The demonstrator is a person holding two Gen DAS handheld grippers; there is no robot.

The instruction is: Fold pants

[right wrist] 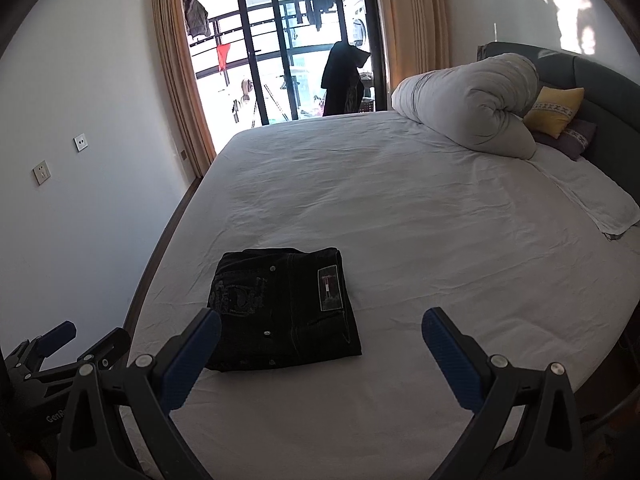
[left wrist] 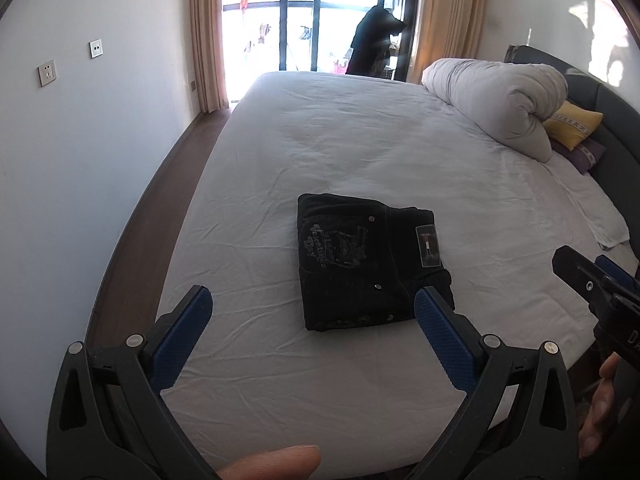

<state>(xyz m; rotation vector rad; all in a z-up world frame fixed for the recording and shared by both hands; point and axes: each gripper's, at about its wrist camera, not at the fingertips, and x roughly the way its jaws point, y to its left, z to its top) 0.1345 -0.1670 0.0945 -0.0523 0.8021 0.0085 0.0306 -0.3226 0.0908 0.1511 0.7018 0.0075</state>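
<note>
Wide-spread jaws frame black pants (left wrist: pixel 370 266) — folded square, label up — on bed (left wrist: pixel 360 148).

One pants (left wrist: pixel 370 264), two pillows (left wrist: pixel 574 124)

A home bedroom is shown. Ahead of the jaws, a bed (right wrist: pixel 400 200), rolled duvet (right wrist: pixel 468 100) and curtained balcony door (right wrist: pixel 280 40) are seen.

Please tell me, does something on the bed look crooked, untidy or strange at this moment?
Nothing serious. The black pants lie folded in a compact rectangle on the white sheet, only one corner bulges slightly at the right. Both tongs, left and right, are open and apart from them.
</note>
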